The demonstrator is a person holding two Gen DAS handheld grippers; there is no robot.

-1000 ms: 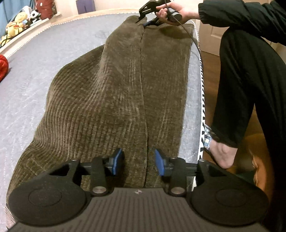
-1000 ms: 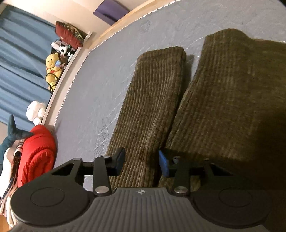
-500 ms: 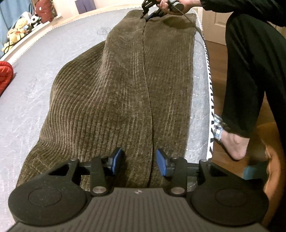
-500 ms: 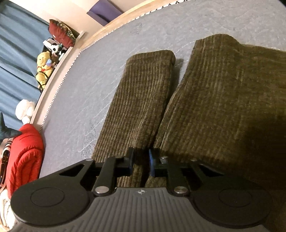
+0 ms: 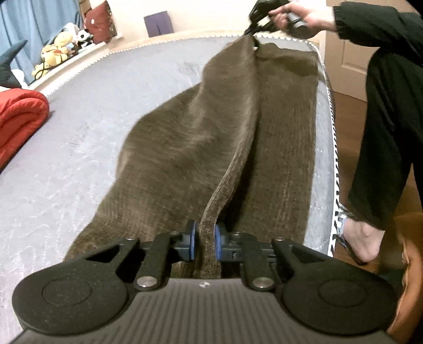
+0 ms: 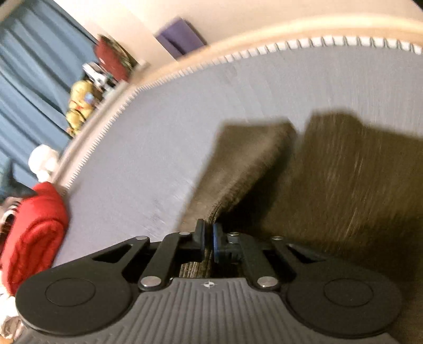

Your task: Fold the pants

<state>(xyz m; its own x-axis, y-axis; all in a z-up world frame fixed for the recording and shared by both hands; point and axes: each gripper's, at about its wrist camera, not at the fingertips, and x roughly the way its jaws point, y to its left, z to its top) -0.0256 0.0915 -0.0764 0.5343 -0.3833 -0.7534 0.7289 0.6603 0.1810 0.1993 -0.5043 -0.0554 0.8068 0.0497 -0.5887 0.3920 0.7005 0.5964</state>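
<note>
So the pants (image 5: 190, 148) are brown corduroy, laid out long on a grey mattress (image 5: 87, 137), running from the near end toward the far edge, closer to the mattress's right side where the person stands. They're not flat: the inner edge of one leg is pulled up into a ridge that runs the whole length, from one gripper to the other.

The left gripper (image 5: 205, 242) is at the near end. Its jaws have just been closing, and the blue pads (image 5: 192, 242) are now pinched on a strip of that corduroy edge, which rises between them and drapes away up the middle. No gap is visible either side of the fabric, so it's a proper grip.

The right gripper (image 6: 208, 242) is at the far end, by the cuffs. In its own camera the jaws have just been closing too and are now almost together, with a thin fold of the pants caught between the pads. That view is pretty blurred, but you can make out the two leg ends lying side by side past the fingers. From the left camera you can see the same gripper (image 5: 253, 27) up high with a hand (image 5: 304, 16) around it, fabric hanging from its tip.

Further out: a red quilted blanket (image 5: 21, 116) bunched at the left edge of the mattress, stuffed toys (image 5: 56, 53) on a ledge, blue curtains (image 6: 34, 87), and the person's black trouser leg (image 5: 386, 132) and bare foot (image 5: 362, 243) on a wooden floor (image 5: 346, 119) to the right.
</note>
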